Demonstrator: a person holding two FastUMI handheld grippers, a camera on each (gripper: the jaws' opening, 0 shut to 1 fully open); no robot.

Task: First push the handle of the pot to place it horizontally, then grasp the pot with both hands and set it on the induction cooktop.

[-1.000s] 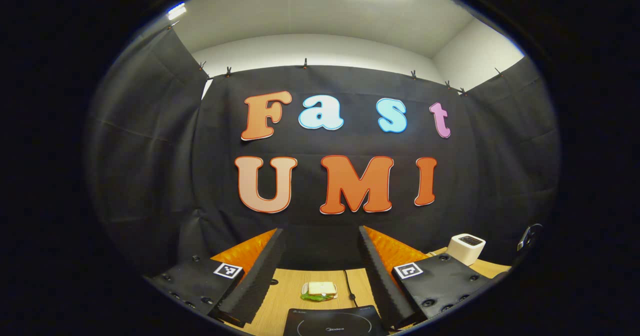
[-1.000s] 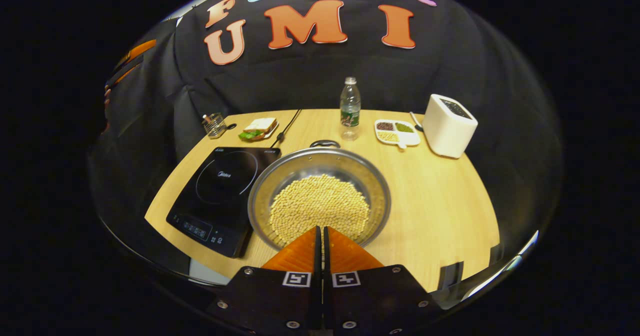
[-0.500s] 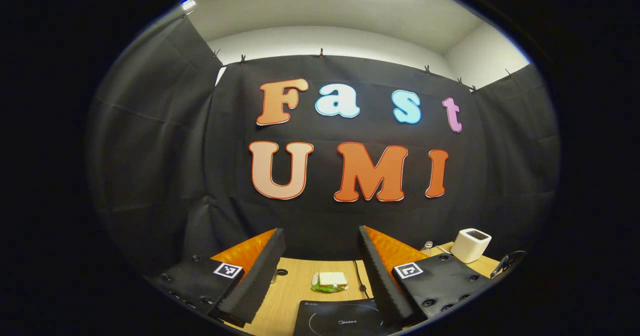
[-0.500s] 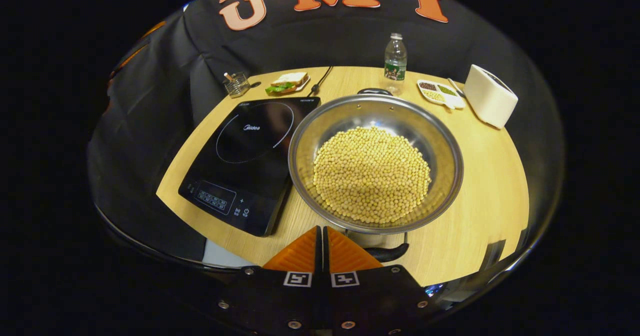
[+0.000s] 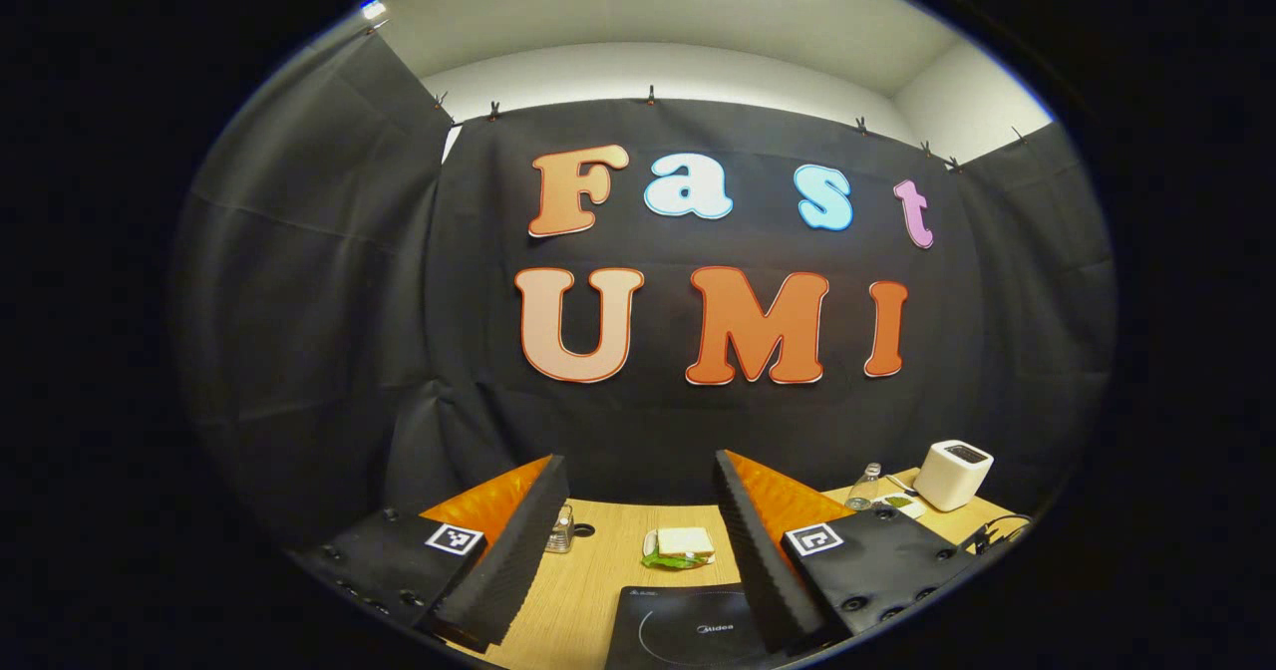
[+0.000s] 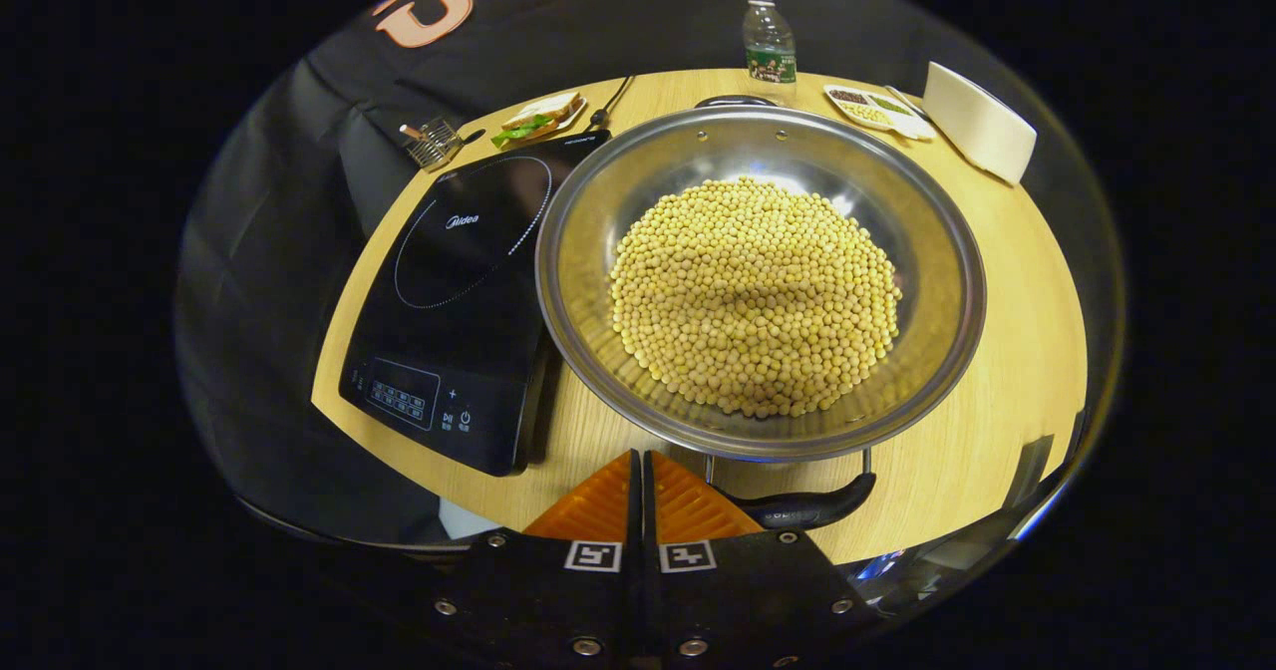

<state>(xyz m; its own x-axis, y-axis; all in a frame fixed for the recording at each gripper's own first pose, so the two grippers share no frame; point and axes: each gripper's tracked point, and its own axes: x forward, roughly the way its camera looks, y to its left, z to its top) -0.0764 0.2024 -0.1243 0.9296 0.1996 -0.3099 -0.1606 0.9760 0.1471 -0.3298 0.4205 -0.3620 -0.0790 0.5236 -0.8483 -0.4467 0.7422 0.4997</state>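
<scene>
Bright overhead light, bowed fisheye edges

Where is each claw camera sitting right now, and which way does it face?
Left gripper view: rides on the left claw, held low and level, facing the booth's back wall across the table; its own fingers stand apart.
Right gripper view: rides on the right claw, held high and tilted down over the pot of beans; its fingers are together beside the near handle.
Shared: induction cooktop, sandwich, bottle, white box.
</scene>
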